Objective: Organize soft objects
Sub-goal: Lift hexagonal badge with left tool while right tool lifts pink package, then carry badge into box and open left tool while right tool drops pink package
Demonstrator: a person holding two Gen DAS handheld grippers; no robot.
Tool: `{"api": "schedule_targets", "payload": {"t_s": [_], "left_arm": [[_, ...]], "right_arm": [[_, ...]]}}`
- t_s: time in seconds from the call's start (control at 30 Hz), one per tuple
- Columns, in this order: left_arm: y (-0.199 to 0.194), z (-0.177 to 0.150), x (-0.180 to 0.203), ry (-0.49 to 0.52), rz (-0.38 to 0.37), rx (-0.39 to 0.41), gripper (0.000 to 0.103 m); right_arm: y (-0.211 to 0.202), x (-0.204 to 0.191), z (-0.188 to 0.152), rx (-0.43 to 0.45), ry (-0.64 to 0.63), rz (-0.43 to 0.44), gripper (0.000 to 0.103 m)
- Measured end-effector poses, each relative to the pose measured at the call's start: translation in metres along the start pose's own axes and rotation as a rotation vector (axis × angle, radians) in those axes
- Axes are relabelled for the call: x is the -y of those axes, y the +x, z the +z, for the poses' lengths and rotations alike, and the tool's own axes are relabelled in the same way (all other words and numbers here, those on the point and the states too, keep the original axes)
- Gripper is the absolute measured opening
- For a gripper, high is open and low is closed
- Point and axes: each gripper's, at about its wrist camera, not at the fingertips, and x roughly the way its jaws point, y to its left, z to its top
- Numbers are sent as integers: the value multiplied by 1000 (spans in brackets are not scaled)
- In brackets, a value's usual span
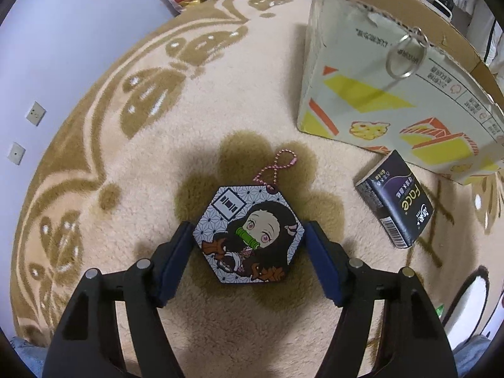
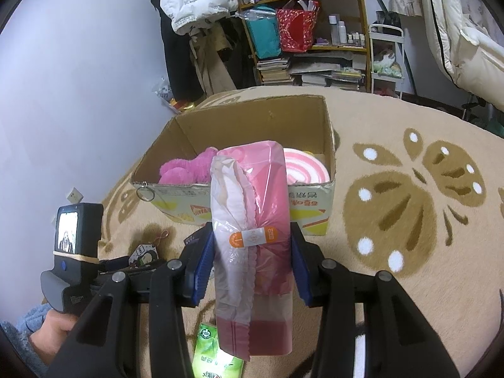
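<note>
Left claw [image 1: 249,236] points steeply down at the rug [image 1: 189,126], its blue pads set against opposite sides of a hexagonal rubber charm [image 1: 247,234] that lies flat on a brown flower in the pile; from here I cannot tell whether the pads press it or merely touch. A pink bead chain [image 1: 282,167] curls off the charm's top corner. Only that wrist view shows the dark tissue pack [image 1: 398,201] lying beside the printed side of the cardboard box [image 1: 378,94], and a metal ring [image 1: 406,60] hanging over the box's torn edge.

Right claw [image 2: 252,252] is clamped on a pink plastic-wrapped roll of bags [image 2: 252,220], held off the rug in front of the box. Its camera alone looks inside the box: a magenta plush [image 2: 186,170] at the left, a pink-and-white swirl cushion [image 2: 305,170] at the right. Lower left, a hand [image 2: 53,330] grips the other tool's handle. A green packet [image 2: 214,356] lies on the rug below the roll. Behind, shelves [image 2: 315,47] crowded with books and bags.
</note>
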Motion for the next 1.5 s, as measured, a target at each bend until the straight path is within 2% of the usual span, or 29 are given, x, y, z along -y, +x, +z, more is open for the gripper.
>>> {"api": "schedule_targets", "payload": {"t_s": [0.1, 0.3, 0.47, 0.5, 0.7, 0.97, 1.17, 1.5], "left_arm": [[-12, 1, -2, -14, 36, 40, 71], [-48, 10, -8, -48, 51, 150, 71], [-91, 20, -8, -34, 71, 295, 71], [-102, 22, -8, -34, 63, 336, 71], [-138, 35, 1, -12, 43, 469, 71], [-164, 44, 15, 22, 29, 584, 71], [-166, 55, 28, 51, 27, 616, 71], [-143, 84, 43, 64, -19, 602, 71]], "right_arm": [[-4, 0, 2, 14, 6, 6, 47], [-9, 1, 6, 41, 12, 19, 47], [-15, -1, 12, 65, 13, 29, 47], [-16, -2, 13, 73, 12, 31, 47], [-20, -6, 25, 109, 0, 39, 47], [-16, -11, 45, 141, -25, 42, 47], [-4, -17, 61, 165, -59, 37, 47], [22, -28, 85, 186, -121, 40, 47]]}}
